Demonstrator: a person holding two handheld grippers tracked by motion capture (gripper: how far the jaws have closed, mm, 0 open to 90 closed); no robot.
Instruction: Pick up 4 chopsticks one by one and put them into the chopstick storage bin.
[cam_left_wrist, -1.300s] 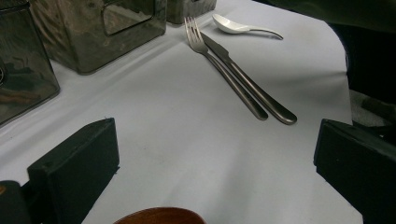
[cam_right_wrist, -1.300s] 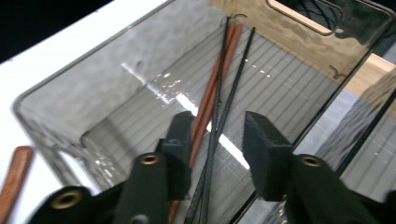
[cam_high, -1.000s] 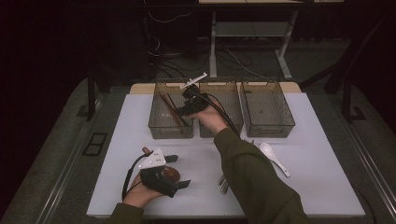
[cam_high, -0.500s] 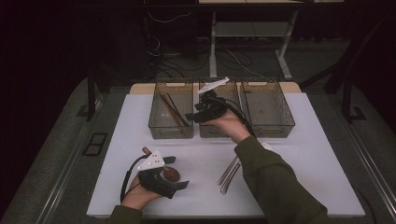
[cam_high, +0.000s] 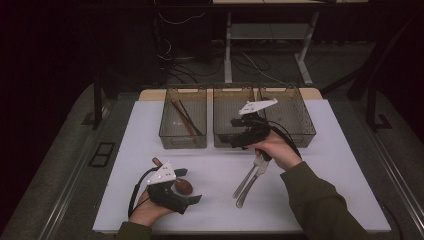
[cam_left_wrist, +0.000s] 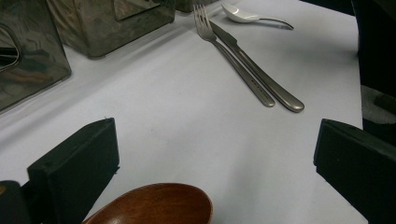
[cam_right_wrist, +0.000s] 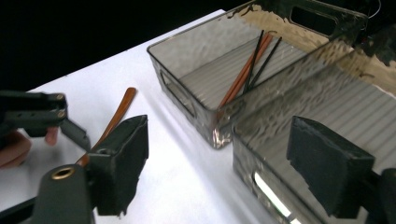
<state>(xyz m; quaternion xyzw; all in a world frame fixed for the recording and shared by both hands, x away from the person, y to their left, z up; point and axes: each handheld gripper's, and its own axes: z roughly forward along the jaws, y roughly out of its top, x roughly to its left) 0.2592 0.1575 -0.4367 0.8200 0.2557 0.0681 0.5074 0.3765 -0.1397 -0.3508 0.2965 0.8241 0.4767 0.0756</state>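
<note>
1. Left gripper (cam_high: 187, 192) rests low on the white table (cam_high: 125, 165), at about 7 o'clock of the sheet. Jaws spread wide; in the left gripper view the bowl of the wooden spoon (cam_left_wrist: 156, 204) lies between them, untouched on either side.
2. Wooden spoon: rigid, light, smooth finish, so likely to slide under a shallow pinch. The bowl is rounded; the flat handle (cam_right_wrist: 116, 114), pointing away toward 10 o'clock, looks like the better place to hold.
3. Right gripper (cam_high: 240, 137) hovers at the near rim of the middle bin (cam_high: 227, 97), jaws spread, holding nothing.
4. Left bin (cam_high: 182, 120) holds chopsticks (cam_right_wrist: 250, 70) lying along its floor.
5. Metal fork (cam_left_wrist: 233, 58) and knife (cam_left_wrist: 261, 74) lie side by side, touching, at 5 o'clock of the middle bin; a white spoon (cam_left_wrist: 247, 16) lies beyond them.
6. Room: bare table between spoon and bins; the near edge is close behind the left hand.
</note>
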